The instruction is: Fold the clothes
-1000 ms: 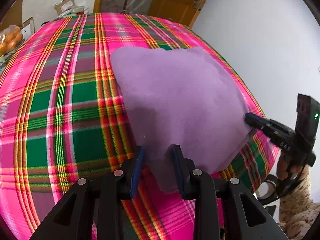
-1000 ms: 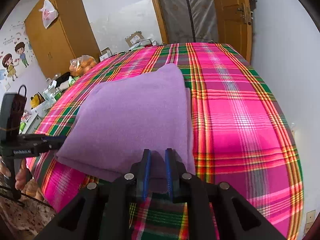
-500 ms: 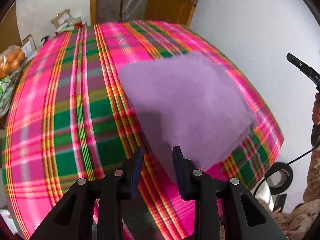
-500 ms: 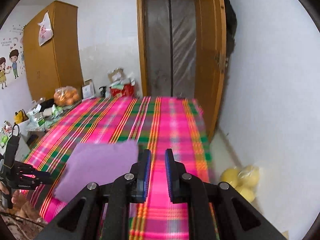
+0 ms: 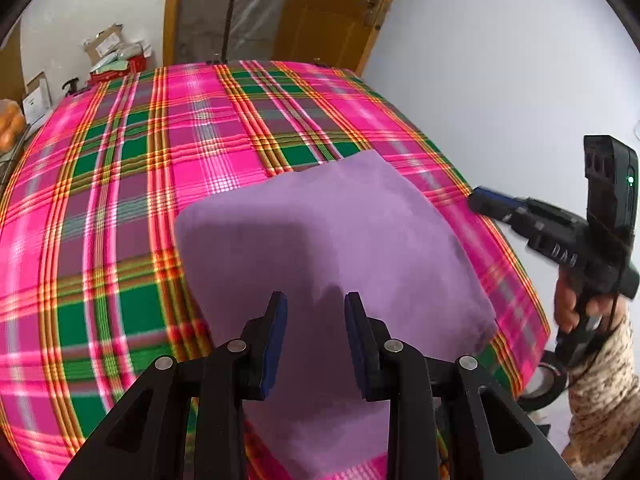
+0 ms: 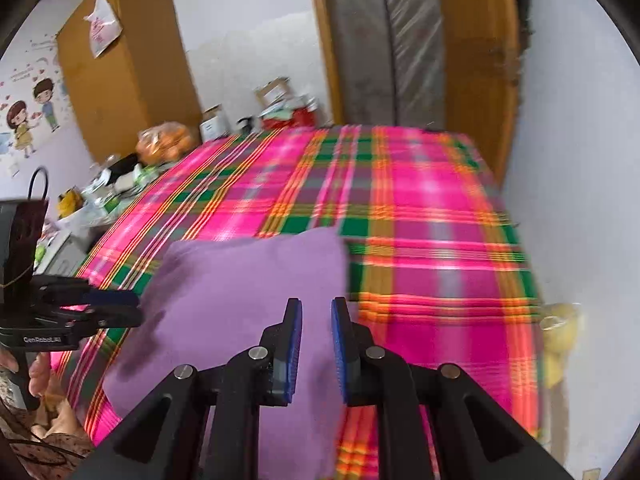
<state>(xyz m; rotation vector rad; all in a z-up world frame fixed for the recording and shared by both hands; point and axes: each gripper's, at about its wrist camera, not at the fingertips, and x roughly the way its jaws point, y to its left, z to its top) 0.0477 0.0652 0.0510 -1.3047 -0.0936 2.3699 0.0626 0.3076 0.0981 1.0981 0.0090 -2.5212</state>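
A bed covered in a pink, green and yellow plaid cloth (image 5: pixel 120 200) fills most of both views, running from the near edge toward a wooden door (image 6: pixel 476 52) and a doorway hung with clear plastic sheeting (image 6: pixel 384 40) at the far end. A white wall (image 5: pixel 500 60) runs along one side of the bed. On the other side stand a tall wooden wardrobe (image 6: pixel 128 80) and a cluttered surface with boxes and a bag of orange fruit (image 6: pixel 164 142).

A folded purple garment (image 5: pixel 340 248) lies flat on the plaid cloth near the bed's close edge, a thick, roughly rectangular bundle with soft rounded corners.

The left gripper (image 5: pixel 316 340) hovers above the near part of the purple garment. Its two blue-padded fingers stand well apart, with only the fabric's surface seen through the gap between them; nothing is held.

The right gripper (image 6: pixel 316 346) also sits over the garment's near edge, close to its right border. Its blue pads are parted with a clear gap and grasp nothing. The right wrist view is slightly blurred.

In the left wrist view, the right gripper appears at the bed's side edge, held in a hand (image 5: pixel 572 300) with a patterned sleeve (image 5: pixel 600 400). A roll of black tape (image 5: pixel 548 384) lies below it.
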